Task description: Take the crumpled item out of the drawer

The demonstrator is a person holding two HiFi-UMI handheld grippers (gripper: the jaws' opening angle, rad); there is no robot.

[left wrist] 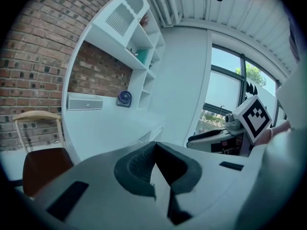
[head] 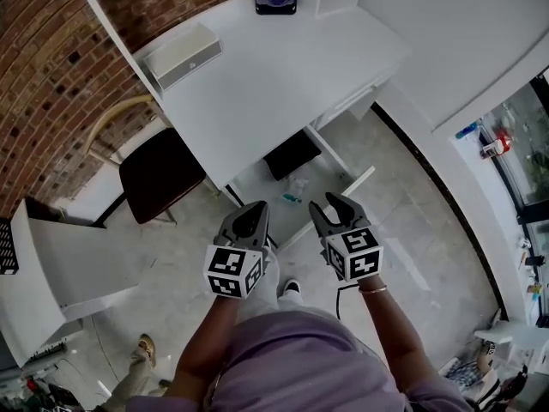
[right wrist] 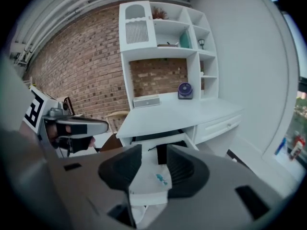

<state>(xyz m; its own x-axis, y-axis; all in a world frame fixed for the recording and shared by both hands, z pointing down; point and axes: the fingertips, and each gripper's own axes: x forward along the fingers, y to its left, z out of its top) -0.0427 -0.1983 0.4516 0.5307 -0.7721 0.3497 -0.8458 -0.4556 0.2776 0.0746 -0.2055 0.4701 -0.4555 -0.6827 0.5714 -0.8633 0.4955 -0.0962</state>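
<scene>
1. Left gripper (head: 256, 206) — jaws together, nothing between them.
2. Right gripper (head: 322, 202) — jaws apart, empty, held near the open drawer (head: 345, 194).
3. Crumpled item (head: 297, 183) lies inside the drawer, near a black object (head: 292, 154), untouched.

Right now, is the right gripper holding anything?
No, the fingers of the right gripper stand apart with nothing gripped between them.

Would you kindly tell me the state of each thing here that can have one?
Drawer: pulled open.
Crumpled item: lying in the drawer, untouched.
Left gripper: jaws together, empty.
Right gripper: jaws apart, empty.
Side drawer: shut.
</scene>
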